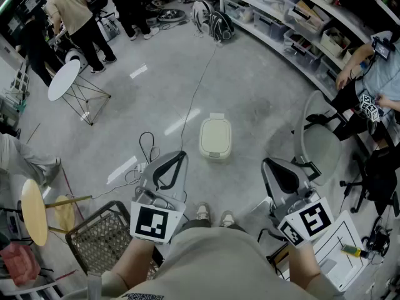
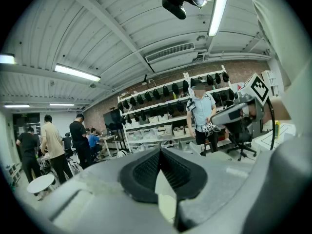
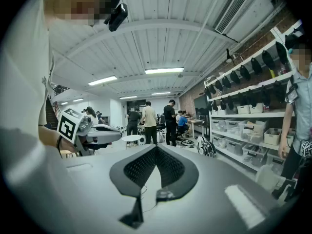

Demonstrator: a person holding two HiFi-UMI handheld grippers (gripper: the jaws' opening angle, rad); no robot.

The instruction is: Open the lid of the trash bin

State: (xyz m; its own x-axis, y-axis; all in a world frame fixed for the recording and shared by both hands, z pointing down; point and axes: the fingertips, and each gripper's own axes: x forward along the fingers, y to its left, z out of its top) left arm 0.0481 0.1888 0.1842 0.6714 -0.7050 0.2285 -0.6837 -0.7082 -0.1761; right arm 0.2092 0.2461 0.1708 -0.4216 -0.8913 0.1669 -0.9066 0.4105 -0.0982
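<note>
Trash bin (image 1: 215, 139) ahead of left gripper (image 1: 182, 155), apart

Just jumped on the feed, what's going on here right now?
A person stands holding the left gripper and the right gripper out in front. Both have their jaws together with nothing between them. The trash bin sits on the floor ahead, between the two grippers in the head view, with its lid down. Neither gripper touches it.
</note>
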